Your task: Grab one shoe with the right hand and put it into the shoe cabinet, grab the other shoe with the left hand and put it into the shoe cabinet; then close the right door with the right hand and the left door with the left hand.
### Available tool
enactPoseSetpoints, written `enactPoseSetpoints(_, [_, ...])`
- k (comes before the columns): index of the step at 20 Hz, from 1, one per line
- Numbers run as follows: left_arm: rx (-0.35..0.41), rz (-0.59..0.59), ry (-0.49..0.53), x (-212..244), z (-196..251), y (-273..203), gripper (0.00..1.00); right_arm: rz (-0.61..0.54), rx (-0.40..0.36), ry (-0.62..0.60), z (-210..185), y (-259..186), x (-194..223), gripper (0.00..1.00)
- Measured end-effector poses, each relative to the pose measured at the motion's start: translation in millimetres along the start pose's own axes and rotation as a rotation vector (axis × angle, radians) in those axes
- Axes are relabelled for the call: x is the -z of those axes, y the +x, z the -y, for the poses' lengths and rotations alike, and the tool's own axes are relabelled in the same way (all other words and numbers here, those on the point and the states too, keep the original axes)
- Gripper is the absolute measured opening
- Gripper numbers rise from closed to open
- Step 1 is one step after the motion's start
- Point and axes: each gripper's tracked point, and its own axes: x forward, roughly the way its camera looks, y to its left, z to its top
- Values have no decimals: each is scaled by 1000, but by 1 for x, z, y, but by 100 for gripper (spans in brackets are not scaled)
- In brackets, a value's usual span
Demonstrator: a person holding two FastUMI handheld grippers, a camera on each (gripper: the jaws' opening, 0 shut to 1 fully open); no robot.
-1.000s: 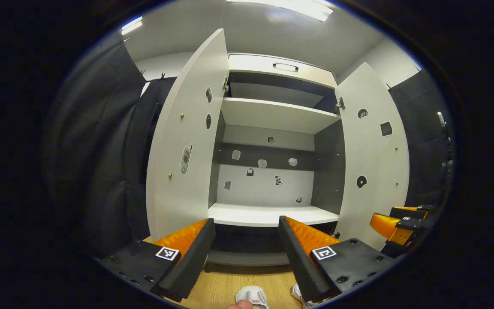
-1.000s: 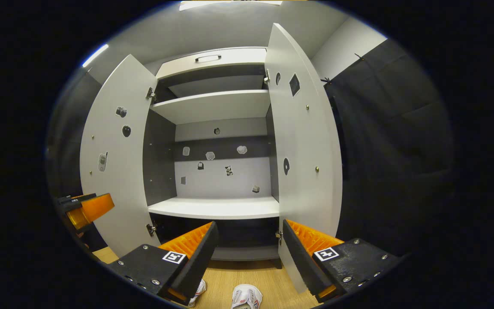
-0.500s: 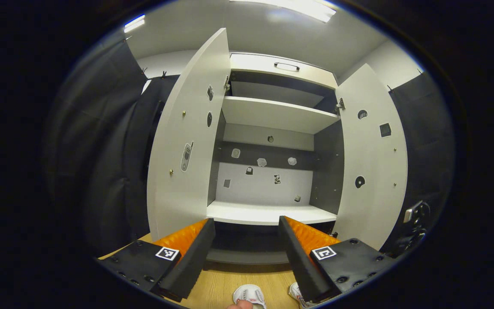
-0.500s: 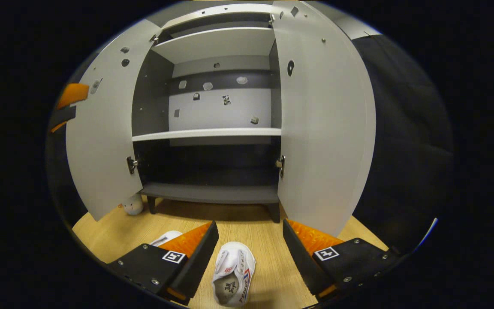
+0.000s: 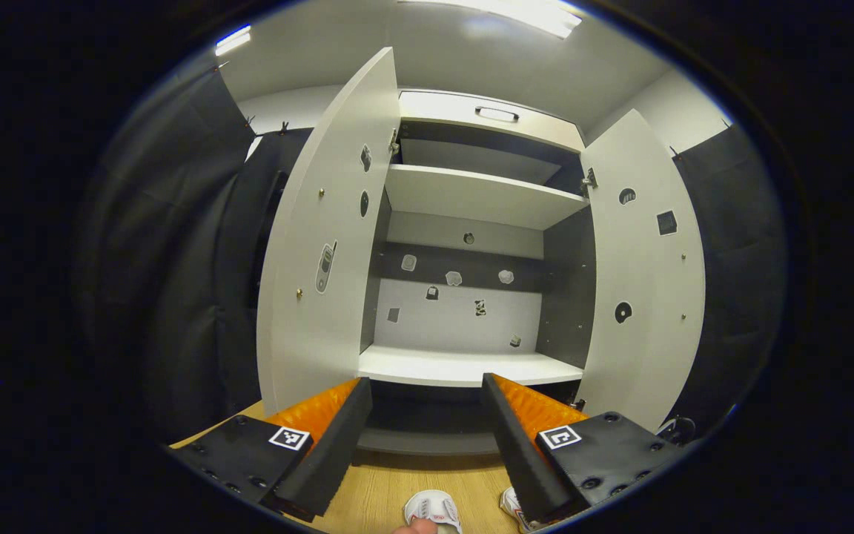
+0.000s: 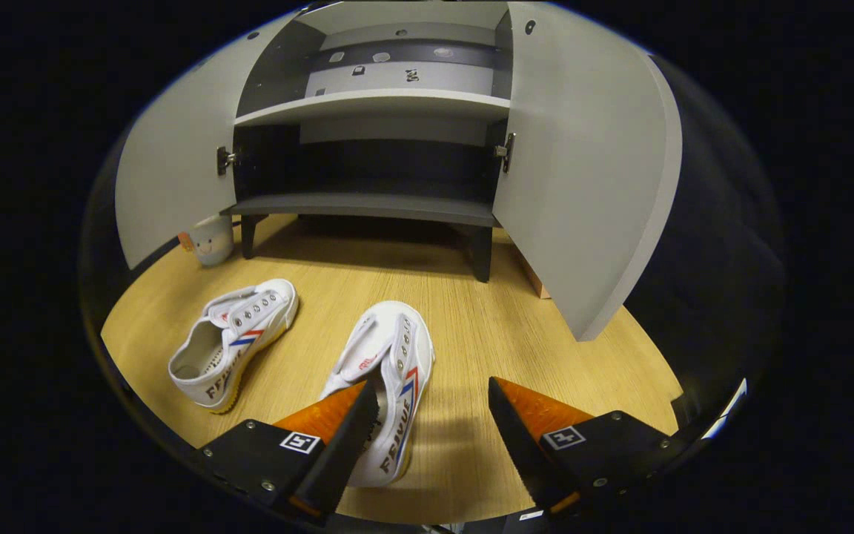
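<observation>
In the left gripper view, the left hand-held gripper is released, held level with the shoe cabinet, both doors swung open; 2 white sneakers peek below. In the right gripper view, the right hand-held gripper is released, tilted down over the near sneaker. The other sneaker lies left on the wooden surface, near a mug.

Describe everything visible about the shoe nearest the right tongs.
The nearer shoe is a white low-top canvas-looking sneaker with red and blue side stripes and metal eyelets. It lies upright on the wooden floor, toe toward the open cabinet. The right tongs are open above its heel end; contact cannot be told.
</observation>
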Motion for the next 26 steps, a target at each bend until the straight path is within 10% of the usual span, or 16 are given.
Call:
enactPoseSetpoints(11, [-1,-22,3,7,-2,-2,96,0,-56,13,-12,77,-5,71])
enactPoseSetpoints(17, [-8,-30,8,11,-3,-1,96,28,-16,13,-8,81,-6,4])
enactPoseSetpoints(26, [0,-42,10,19,0,9,96,197,-51,76,-21,-4,-104,2])
